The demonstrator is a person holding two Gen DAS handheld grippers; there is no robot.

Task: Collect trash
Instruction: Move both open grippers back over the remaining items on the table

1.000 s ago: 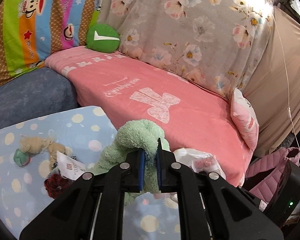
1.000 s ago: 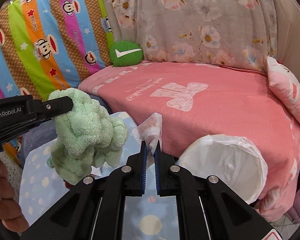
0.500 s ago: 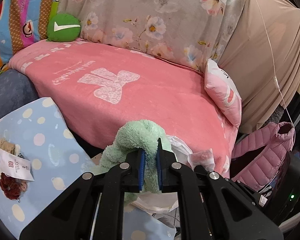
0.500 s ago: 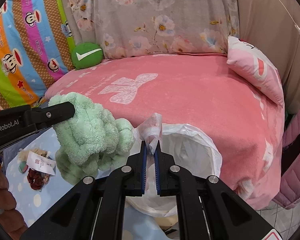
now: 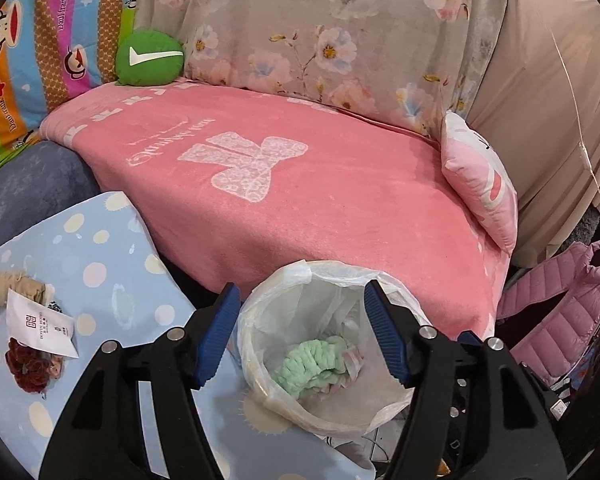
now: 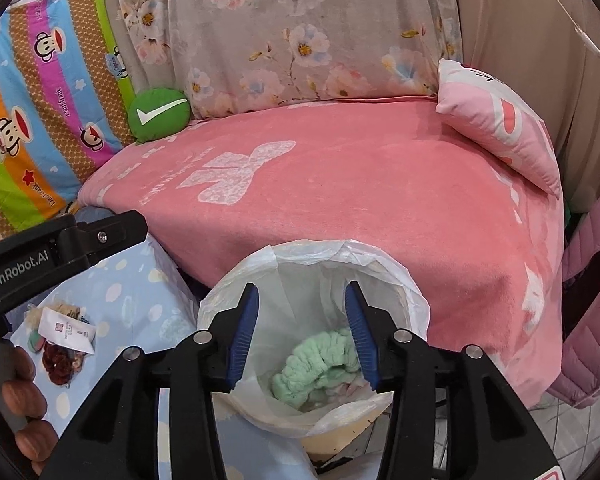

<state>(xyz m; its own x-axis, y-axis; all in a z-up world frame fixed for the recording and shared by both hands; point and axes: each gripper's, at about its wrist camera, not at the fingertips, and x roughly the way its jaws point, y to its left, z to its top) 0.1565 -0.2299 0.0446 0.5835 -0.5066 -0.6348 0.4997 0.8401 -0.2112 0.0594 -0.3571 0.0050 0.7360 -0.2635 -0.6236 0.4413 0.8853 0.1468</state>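
Note:
A waste bin lined with a white plastic bag (image 5: 278, 280) (image 6: 384, 264) stands between the table and the pink sofa. Inside it lies a fluffy green cloth (image 5: 312, 364) (image 6: 320, 364) with a pale pink-white wrapper (image 5: 350, 360) beside it. My left gripper (image 5: 300, 334) hangs over the bin, its jaws opening, nothing between them. My right gripper (image 6: 302, 334) is also above the bin, jaws opening and empty. On the blue dotted table lie a white paper sachet (image 5: 40, 326) (image 6: 66, 330), a dark red scrunchie (image 5: 30, 366) (image 6: 60, 362) and beige scraps (image 5: 12, 288).
A pink blanket (image 5: 300, 200) covers the sofa, with a green round cushion (image 5: 150, 58) at the back and a pink pillow (image 5: 480, 184) on the right. A pink padded jacket (image 5: 556, 312) hangs at the right. A person's hand (image 6: 20, 400) holds the left gripper's handle.
Both grippers swung right from the table to above the bin, then opened. The green cloth dropped from the left gripper and the wrapper from the right; both now lie in the bin.

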